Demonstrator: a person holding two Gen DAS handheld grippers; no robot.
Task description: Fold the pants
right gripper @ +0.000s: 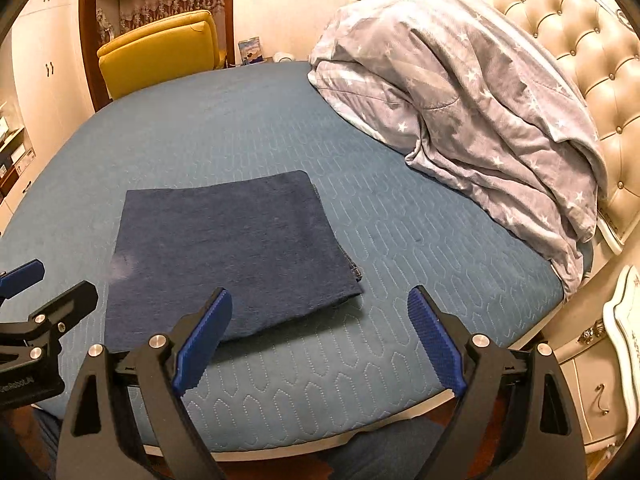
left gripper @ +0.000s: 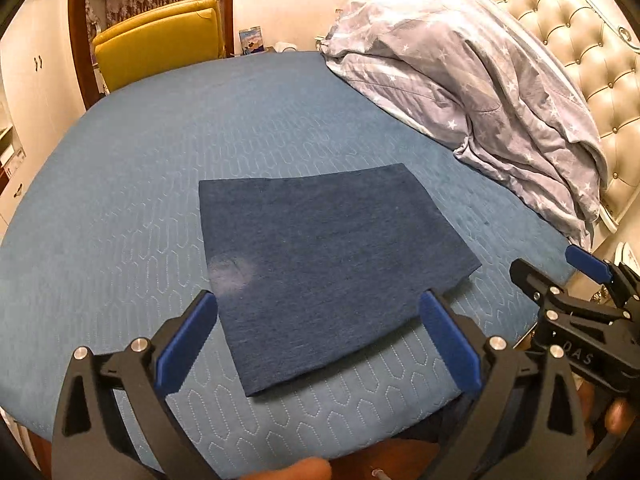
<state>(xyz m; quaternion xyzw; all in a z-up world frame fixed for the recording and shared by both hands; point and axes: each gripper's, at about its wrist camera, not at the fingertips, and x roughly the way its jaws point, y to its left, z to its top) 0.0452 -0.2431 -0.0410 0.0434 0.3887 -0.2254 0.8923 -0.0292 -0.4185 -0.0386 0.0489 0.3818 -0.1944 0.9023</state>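
The dark blue pants (left gripper: 320, 264) lie folded into a flat rectangle on the blue quilted bed (left gripper: 180, 152). They also show in the right wrist view (right gripper: 228, 252), left of centre. My left gripper (left gripper: 320, 312) is open and empty, held above the near edge of the pants. My right gripper (right gripper: 320, 312) is open and empty, above bare bed just right of the pants' near right corner. The right gripper also shows at the right edge of the left wrist view (left gripper: 560, 272). The left gripper shows at the left edge of the right wrist view (right gripper: 48, 284).
A bunched grey star-print duvet (left gripper: 480, 80) lies at the far right against a cream tufted headboard (left gripper: 580, 40). A yellow chair (left gripper: 160, 40) stands beyond the far edge. A white nightstand (right gripper: 616, 340) stands right of the bed. The bed's near edge (right gripper: 360, 432) lies below the grippers.
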